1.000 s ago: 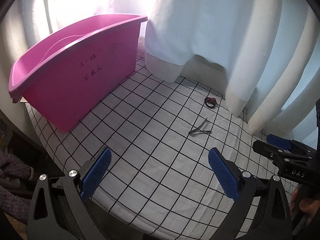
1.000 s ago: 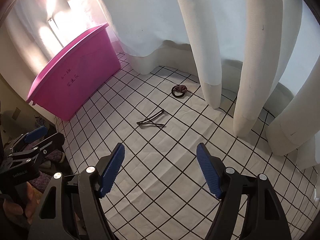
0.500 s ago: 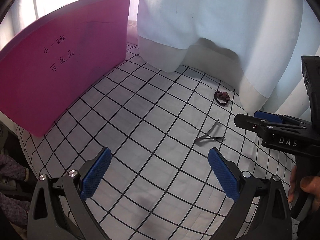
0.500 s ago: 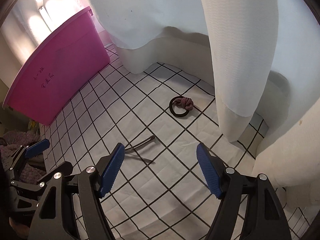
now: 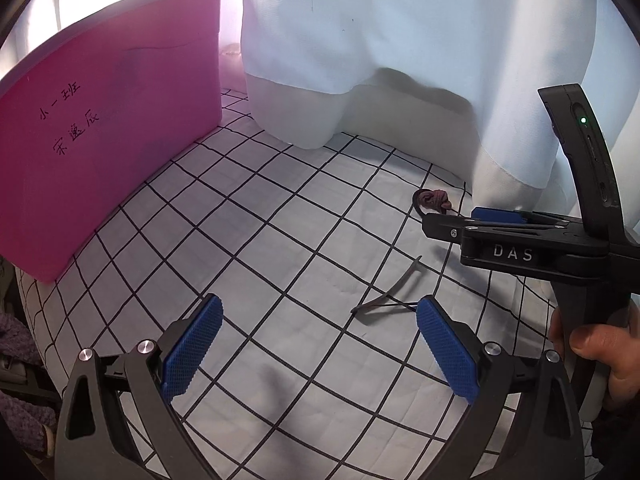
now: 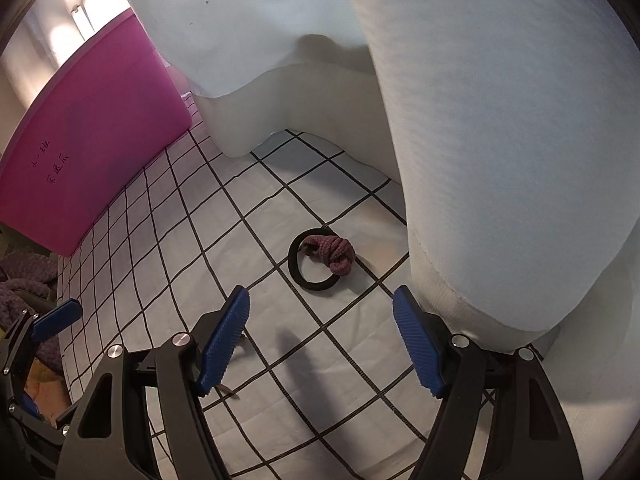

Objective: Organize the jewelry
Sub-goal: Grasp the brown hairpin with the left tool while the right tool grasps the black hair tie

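Note:
A black hair tie with a mauve knotted bow (image 6: 323, 259) lies on the checked cloth (image 6: 224, 240) just ahead of my open, empty right gripper (image 6: 320, 344); it also shows in the left wrist view (image 5: 432, 200), partly behind that gripper. A thin dark hairpin (image 5: 390, 292) lies between and just ahead of the blue pads of my open, empty left gripper (image 5: 318, 350); in the right wrist view only its tip (image 6: 230, 390) shows behind the left finger. The pink bin (image 5: 100, 132) stands at the left.
White curtains (image 6: 480, 140) hang down onto the cloth close behind and right of the hair tie. The right gripper's body (image 5: 520, 252) reaches over the cloth at the right of the left wrist view. Purple fabric (image 6: 20, 280) lies beyond the cloth's left edge.
Both grippers have moved forward and lower toward the cloth. The right one has closed in on the hair tie, the left one on the hairpin. Both stay open.

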Motion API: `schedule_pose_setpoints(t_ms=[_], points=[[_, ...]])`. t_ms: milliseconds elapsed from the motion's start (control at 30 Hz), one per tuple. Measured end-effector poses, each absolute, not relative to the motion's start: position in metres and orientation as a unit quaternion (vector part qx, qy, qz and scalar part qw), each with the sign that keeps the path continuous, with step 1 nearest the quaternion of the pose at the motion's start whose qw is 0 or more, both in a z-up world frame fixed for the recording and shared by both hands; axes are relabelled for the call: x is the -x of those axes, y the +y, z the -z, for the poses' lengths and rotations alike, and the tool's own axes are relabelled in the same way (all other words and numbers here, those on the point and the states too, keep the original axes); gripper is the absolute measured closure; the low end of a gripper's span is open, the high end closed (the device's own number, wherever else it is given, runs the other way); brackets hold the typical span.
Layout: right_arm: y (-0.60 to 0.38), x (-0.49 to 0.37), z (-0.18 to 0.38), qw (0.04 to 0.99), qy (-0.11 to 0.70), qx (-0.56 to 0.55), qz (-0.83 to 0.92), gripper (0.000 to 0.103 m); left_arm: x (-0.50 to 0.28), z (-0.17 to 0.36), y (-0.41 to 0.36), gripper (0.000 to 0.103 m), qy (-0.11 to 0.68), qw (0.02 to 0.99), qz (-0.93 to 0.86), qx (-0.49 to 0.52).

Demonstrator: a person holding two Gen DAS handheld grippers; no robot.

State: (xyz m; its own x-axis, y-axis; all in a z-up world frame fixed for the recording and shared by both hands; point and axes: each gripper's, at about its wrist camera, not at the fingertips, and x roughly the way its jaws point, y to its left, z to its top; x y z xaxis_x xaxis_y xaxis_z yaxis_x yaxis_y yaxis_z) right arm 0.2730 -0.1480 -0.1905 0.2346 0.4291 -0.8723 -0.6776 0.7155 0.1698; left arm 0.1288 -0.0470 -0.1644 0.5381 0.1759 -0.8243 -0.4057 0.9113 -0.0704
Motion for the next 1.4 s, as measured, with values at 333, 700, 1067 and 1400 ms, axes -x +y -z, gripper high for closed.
schedule_pose_setpoints(t_ms=[333, 700, 1067, 1400], points=[[-0.134, -0.278, 0.195, 0.783, 0.477, 0.159, -0.367, 0.032, -0.146, 0.182, -0.051, 0.007, 0.458, 0.862, -0.163, 0.142], [-0.127, -0.278, 0.199, 0.788, 0.454, 0.177, -0.376, 0.032, -0.155, 0.197, -0.053, 0.007, 0.465, 0.856, -0.159, 0.159], [-0.13, -0.266, 0.2, 0.797, 0.426, 0.215, -0.371, 0.032, -0.161, 0.207, -0.062, 0.012, 0.472, 0.851, -0.197, 0.122], [-0.142, -0.262, 0.193, 0.799, 0.42, 0.215, -0.374, 0.035, -0.147, 0.201, -0.062, 0.055, 0.455, 0.858, -0.21, 0.115]])
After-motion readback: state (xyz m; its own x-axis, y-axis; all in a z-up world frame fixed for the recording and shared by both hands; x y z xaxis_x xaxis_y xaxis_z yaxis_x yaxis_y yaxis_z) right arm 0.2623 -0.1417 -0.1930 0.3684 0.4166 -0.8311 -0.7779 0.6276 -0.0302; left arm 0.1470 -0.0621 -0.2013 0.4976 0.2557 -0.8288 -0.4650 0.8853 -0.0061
